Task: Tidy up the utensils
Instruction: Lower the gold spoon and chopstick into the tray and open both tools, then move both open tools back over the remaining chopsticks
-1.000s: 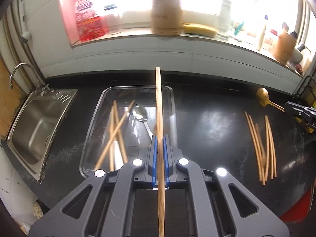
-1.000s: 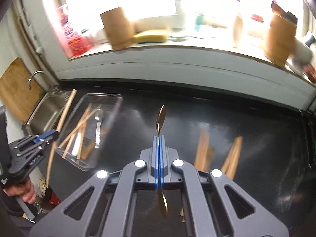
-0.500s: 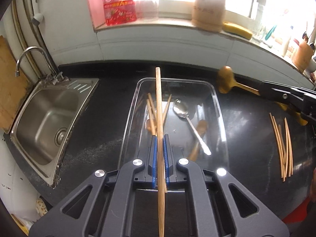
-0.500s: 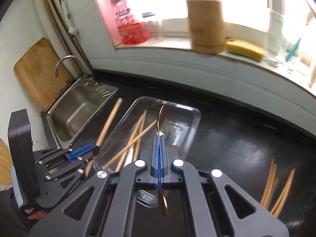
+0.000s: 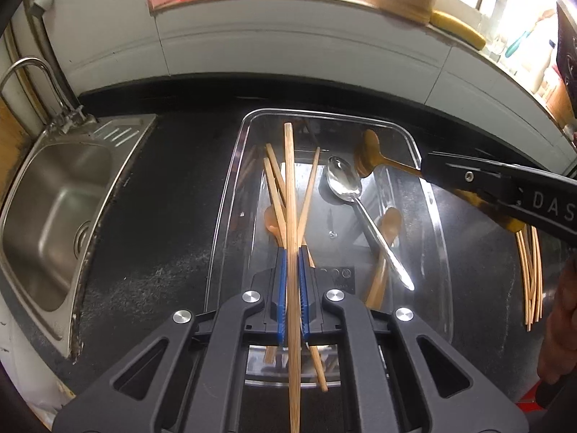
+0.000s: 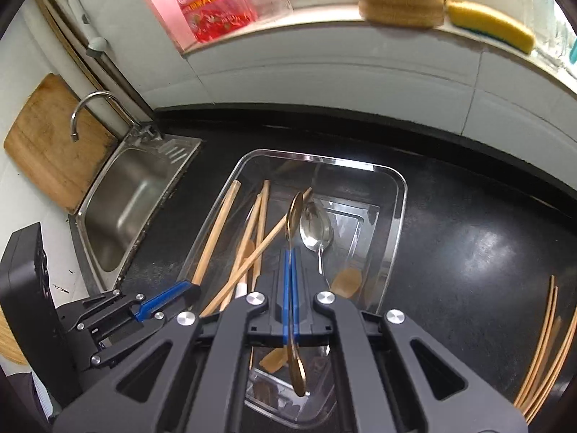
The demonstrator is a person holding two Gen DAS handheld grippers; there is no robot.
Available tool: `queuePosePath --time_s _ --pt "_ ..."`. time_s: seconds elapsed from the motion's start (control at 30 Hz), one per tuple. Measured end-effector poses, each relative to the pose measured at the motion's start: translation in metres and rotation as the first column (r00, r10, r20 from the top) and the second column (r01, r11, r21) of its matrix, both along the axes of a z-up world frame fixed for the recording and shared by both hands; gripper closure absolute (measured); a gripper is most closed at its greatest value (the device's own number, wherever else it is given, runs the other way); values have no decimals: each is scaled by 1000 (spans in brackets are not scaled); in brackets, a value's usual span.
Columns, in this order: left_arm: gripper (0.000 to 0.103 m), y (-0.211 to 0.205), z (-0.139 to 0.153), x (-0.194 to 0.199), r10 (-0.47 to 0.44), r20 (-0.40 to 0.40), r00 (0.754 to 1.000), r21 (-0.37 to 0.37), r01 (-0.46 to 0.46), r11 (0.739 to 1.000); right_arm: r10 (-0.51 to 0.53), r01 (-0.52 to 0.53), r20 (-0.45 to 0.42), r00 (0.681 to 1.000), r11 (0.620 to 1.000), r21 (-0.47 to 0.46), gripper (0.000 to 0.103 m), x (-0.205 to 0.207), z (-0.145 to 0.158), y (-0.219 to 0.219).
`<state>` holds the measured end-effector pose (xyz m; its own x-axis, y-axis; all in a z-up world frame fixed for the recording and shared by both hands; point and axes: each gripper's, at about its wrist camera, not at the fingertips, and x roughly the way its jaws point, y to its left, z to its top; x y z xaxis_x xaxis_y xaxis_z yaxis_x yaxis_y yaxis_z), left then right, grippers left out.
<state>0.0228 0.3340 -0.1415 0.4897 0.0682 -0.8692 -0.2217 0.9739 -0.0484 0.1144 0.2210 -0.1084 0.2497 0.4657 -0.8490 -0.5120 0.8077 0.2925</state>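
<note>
- Left gripper [image 5: 292, 270]: jaws clamped on one wooden chopstick [image 5: 290, 195], held over the clear plastic tray [image 5: 230, 187].
- Right gripper [image 6: 290, 270]: jaws clamped on the handle of a gold spoon [image 6: 293, 216], its bowl over the same tray.
- Tray contents, ahead of and below both grippers: several loose chopsticks [image 5: 274, 187] crossed, a silver spoon [image 5: 344, 180], a wooden spoon [image 5: 391, 222].
- More chopsticks [image 6: 541, 346] lie on the black counter [image 6: 468, 252], right of the right gripper.
- Steel sink [image 5: 50, 209] sits left of the left gripper.
</note>
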Motion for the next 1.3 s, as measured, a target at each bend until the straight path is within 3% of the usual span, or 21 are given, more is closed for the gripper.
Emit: queuePosePath --time_s 0.13,0.17,0.2,0.23,0.27,0.3,0.33,0.6,0.83,1.07,1.3 --pt "97 4 -6 11 2 -4 1000 -31 -2 1000 9 -9 -47 999 1000 12 101 15 -11 8" --pt "93 7 -7 13 2 -10 1000 -52 -3 999 9 -8 -77 997 1000 12 101 21 -15 9" --pt "87 8 -8 14 3 -20 1000 -58 -4 998 9 -8 -100 995 1000 18 99 25 -17 9" --pt "57 9 -8 13 0 -27 1000 -60 -2 998 4 -2 -113 994 1000 22 97 30 -17 6" --pt "20 10 -5 11 3 -19 1000 -53 -4 999 -5 8 -103 995 1000 25 75 32 -13 2" --pt "14 13 2 6 18 14 1000 -39 -17 999 -17 20 -90 996 999 34 29 36 -8 -4" --pt "13 14 7 1 30 40 999 -34 -29 999 -45 49 -66 997 998 50 18 40 -1 -13" --pt "13 37 32 -28 136 65 989 -66 -132 989 -98 96 15 995 992 78 18 38 43 -65" --pt "13 15 47 -40 106 84 991 -34 -103 994 -120 116 47 992 990 82 18 5 57 -99" --pt "13 -40 56 -41 43 86 995 -20 -41 999 -177 172 56 983 981 89 18 -25 66 -151" --pt "13 -134 60 -25 -82 92 992 -18 84 996 -309 308 113 944 951 26 18 -55 77 -253"
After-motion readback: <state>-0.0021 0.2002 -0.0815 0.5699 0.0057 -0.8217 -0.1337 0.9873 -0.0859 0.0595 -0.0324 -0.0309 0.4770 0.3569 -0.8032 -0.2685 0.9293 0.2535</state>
